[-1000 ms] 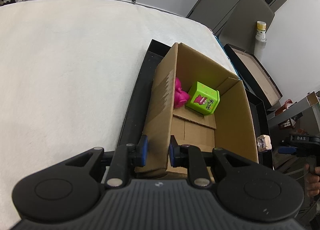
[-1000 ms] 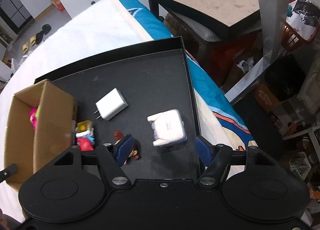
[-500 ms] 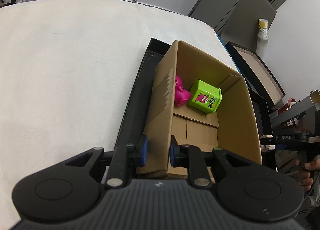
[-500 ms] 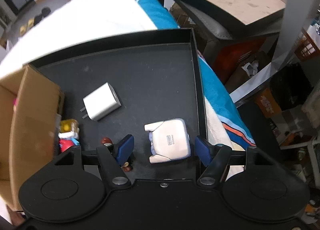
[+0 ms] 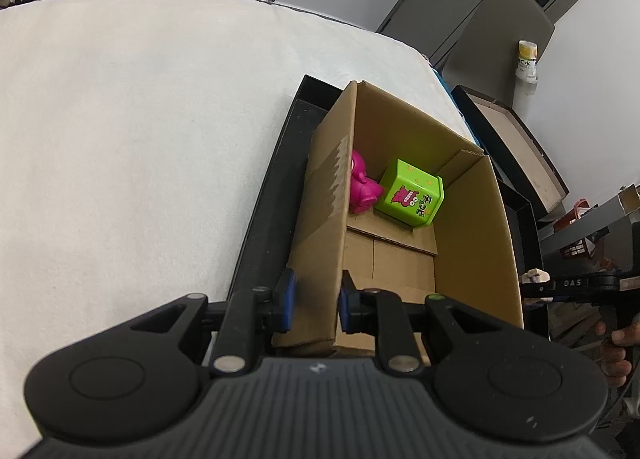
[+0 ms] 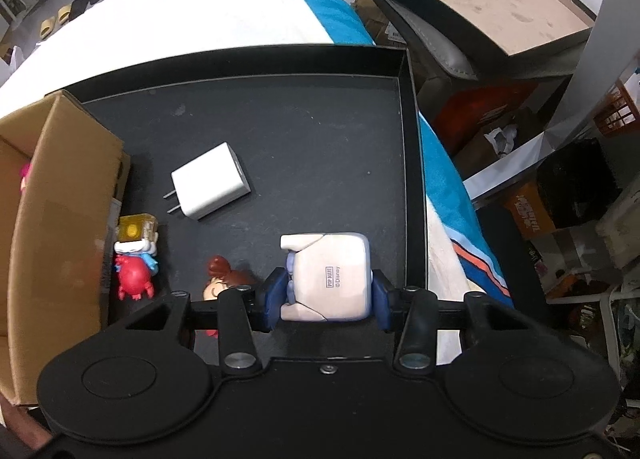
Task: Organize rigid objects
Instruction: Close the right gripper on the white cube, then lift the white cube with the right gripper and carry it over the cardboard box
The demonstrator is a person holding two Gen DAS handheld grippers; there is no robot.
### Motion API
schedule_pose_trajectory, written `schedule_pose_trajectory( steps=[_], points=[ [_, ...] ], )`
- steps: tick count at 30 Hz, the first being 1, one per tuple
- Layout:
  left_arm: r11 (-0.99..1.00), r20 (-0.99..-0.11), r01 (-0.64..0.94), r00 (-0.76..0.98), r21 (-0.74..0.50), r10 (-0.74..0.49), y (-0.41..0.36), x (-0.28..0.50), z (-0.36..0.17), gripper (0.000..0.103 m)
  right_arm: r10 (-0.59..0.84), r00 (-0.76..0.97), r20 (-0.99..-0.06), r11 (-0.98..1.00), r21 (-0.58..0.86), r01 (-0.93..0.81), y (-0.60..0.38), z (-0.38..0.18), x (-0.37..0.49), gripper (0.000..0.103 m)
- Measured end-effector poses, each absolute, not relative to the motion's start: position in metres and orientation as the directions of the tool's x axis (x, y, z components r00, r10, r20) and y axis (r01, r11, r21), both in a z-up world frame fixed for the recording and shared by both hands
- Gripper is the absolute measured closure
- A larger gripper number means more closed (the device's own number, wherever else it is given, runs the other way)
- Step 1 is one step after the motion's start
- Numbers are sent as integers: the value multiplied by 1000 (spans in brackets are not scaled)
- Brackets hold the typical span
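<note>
White cloth [image 5: 140,131] covers the broad surface, bare to the left of the black tray [image 6: 408,163]. Raised walls rim the tray; its far half lies open, and the right wall runs just beside the right gripper [image 6: 325,295]. Against the tray's left side stands the cardboard box [image 5: 472,243], open-topped, with a green cube [image 5: 412,199] and a pink toy [image 5: 362,189] touching at its far end and bare floor nearer. On the tray floor lie a white charger [image 6: 210,187], a red and yellow figure [image 6: 134,259] by the box and a brown-haired figure [image 6: 222,279]. Right jaws have just been closing, and now press both sides of the pale toy block [image 6: 332,275]. Left gripper [image 5: 316,305] is nearly closed, pinching the box's near left wall.
</note>
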State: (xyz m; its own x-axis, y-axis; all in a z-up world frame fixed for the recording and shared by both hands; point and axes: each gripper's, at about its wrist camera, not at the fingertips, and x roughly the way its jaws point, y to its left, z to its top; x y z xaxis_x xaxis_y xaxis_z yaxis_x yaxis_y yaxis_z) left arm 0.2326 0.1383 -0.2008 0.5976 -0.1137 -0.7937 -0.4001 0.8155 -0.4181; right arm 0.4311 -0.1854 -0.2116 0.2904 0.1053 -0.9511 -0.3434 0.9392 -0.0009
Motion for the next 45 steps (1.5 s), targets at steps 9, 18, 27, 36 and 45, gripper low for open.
schedule_pose_trajectory(
  steps=[9, 18, 27, 36, 45],
  points=[
    [813, -795, -403, 596, -420, -116, 139, 234, -200, 83, 104, 302, -948, 937, -8, -348, -180, -184, 423, 60],
    [811, -793, -401, 597, -426, -121, 139, 234, -201, 83, 111, 349, -931, 926, -31, -377, -171, -149, 408, 60],
    [815, -795, -396, 593, -423, -124, 139, 235, -200, 83, 113, 388, -915, 921, -50, -387, -163, -119, 395, 60],
    [817, -794, -391, 594, -423, -127, 139, 236, -201, 82, 112, 417, -902, 909, -77, -410, -150, -96, 386, 60],
    [821, -793, -383, 595, -424, -132, 138, 235, -201, 82, 117, 439, -891, 900, -91, -425, -135, -81, 375, 60]
  ],
)
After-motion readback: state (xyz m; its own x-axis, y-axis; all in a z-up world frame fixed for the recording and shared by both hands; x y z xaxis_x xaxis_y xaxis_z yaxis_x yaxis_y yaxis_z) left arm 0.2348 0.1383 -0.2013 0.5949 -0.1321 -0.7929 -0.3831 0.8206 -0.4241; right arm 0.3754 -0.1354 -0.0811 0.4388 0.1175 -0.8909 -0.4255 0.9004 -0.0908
